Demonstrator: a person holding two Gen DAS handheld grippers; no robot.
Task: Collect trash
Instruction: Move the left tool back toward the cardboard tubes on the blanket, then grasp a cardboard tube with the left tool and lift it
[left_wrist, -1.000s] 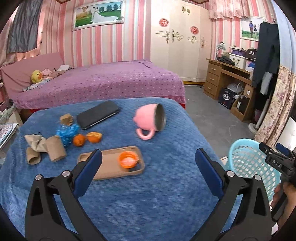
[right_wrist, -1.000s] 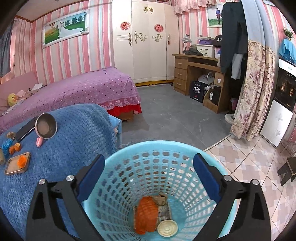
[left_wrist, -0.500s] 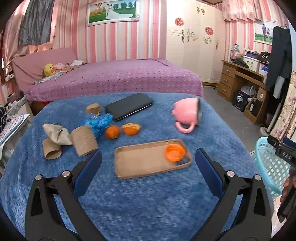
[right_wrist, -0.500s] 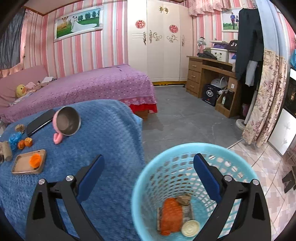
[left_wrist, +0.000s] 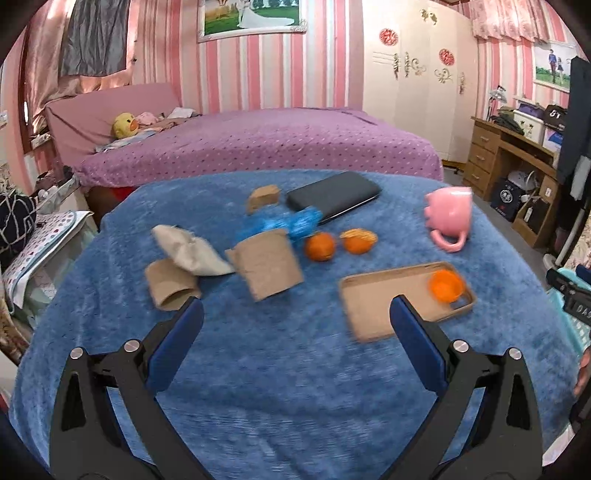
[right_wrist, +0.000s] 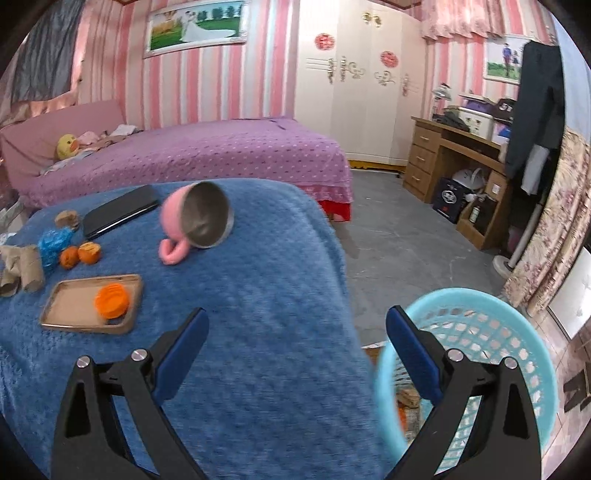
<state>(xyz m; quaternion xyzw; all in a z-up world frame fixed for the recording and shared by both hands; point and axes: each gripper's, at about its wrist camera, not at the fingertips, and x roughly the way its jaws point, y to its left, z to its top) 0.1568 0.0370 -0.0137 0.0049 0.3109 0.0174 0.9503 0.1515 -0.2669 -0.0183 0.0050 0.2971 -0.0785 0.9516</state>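
On the blue blanket (left_wrist: 295, 369) lie brown cardboard tubes (left_wrist: 267, 264), a crumpled beige paper (left_wrist: 190, 249), a blue wrapper (left_wrist: 291, 225), two orange peel pieces (left_wrist: 319, 246) and an orange cap (left_wrist: 445, 285) resting on a tan phone case (left_wrist: 402, 299). My left gripper (left_wrist: 295, 314) hovers open over the blanket, just short of this litter, holding nothing. My right gripper (right_wrist: 297, 328) is open and empty above the blanket's right edge. The light blue basket (right_wrist: 480, 306) stands on the floor at its right finger, with some trash inside.
A pink mug (left_wrist: 450, 218) lies tipped on its side and a black phone (left_wrist: 334, 195) lies at the back of the blanket. Behind are a purple bed (left_wrist: 258, 147), a wooden desk (right_wrist: 461, 166) and grey floor (right_wrist: 399, 236).
Both grippers have swung left. The left one now faces the litter pile instead of the mug. The right one has left the basket's mouth and now looks over the blanket.
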